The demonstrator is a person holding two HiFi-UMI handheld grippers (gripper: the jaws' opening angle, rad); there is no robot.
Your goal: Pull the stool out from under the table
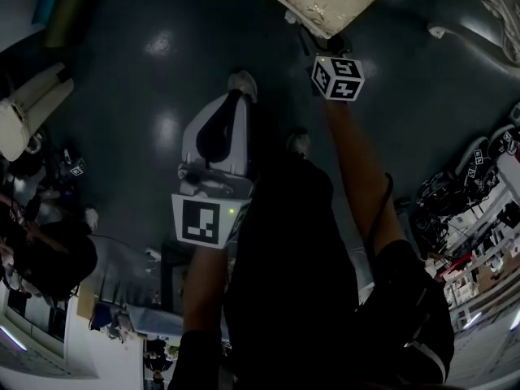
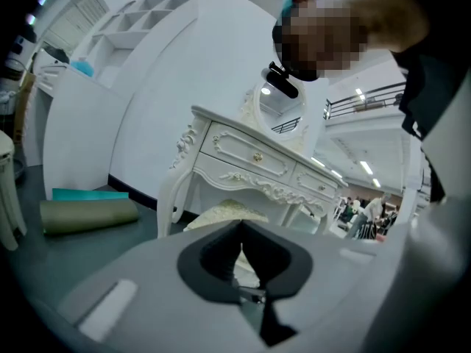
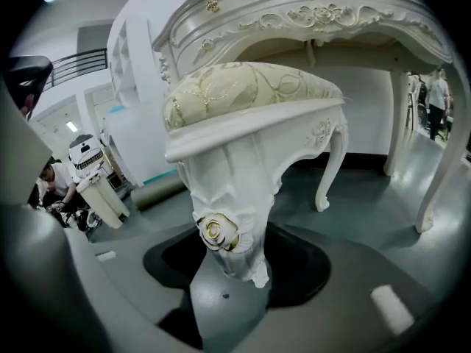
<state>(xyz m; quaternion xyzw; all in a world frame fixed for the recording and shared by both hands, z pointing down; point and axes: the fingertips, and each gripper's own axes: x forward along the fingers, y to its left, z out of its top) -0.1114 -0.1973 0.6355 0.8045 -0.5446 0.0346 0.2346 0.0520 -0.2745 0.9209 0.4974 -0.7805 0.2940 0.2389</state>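
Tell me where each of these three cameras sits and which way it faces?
Left gripper view: rides the left hand-held gripper, facing across the room toward the white table; its own jaws, together and empty, show.
Right gripper view: rides the right hand-held gripper, facing the stool whose leg its jaws clamp, table behind.
Head view: on the person's head, facing steeply down at the floor; torso, arms and both hand-held grippers show.
Shared: both gripper views show table and stool.
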